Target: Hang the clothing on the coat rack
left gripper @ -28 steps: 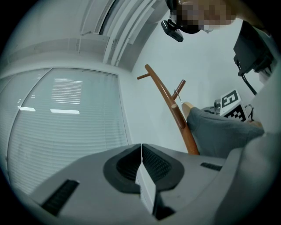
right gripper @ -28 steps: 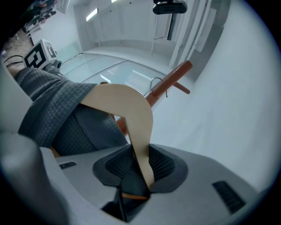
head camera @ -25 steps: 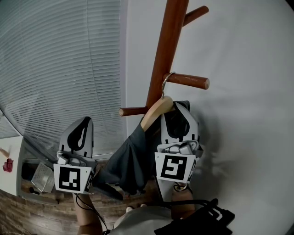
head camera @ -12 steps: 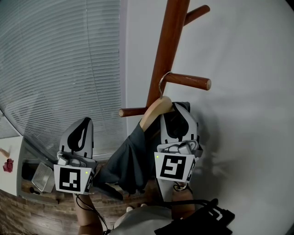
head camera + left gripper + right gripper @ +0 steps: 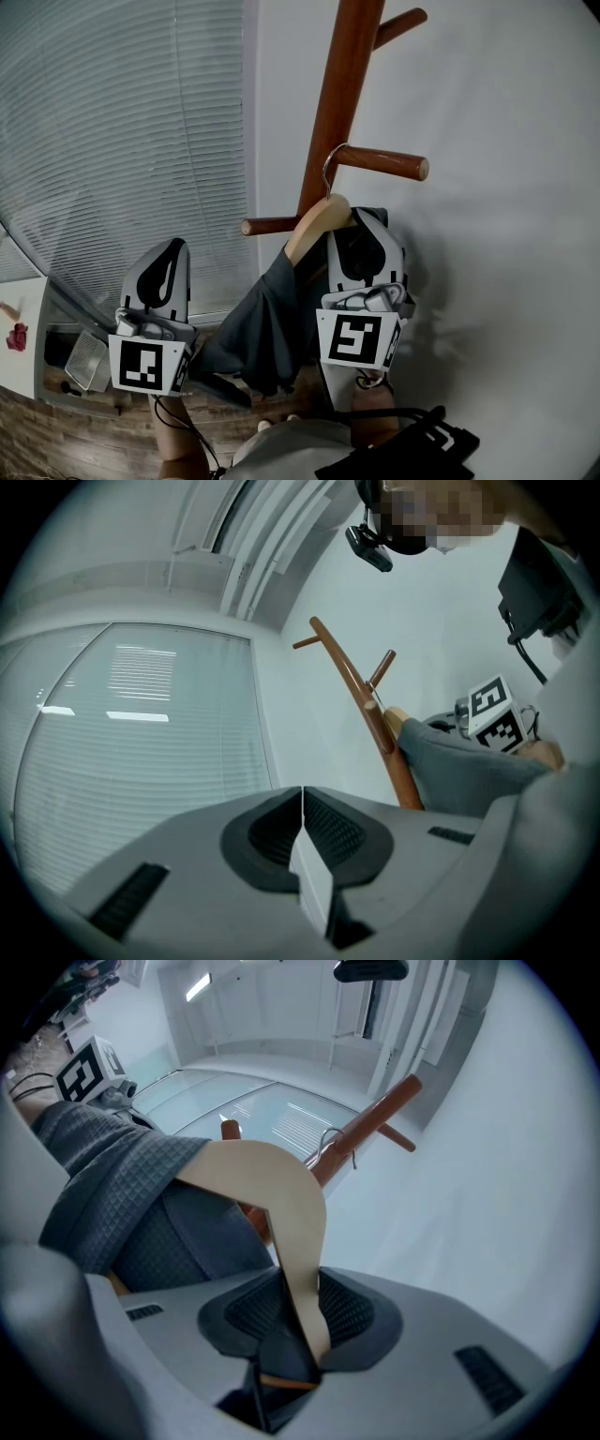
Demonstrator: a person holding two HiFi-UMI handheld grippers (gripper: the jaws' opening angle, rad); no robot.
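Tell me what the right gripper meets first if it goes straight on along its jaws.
Probably the coat rack. The right gripper is shut on the wooden hanger, which travels with it. Just past the hanger's metal hook stands the rack. The gap is hard to judge.

Hanger hook [image 5: 325, 169] has edged along the peg [image 5: 384, 163] toward the pole [image 5: 342, 94].
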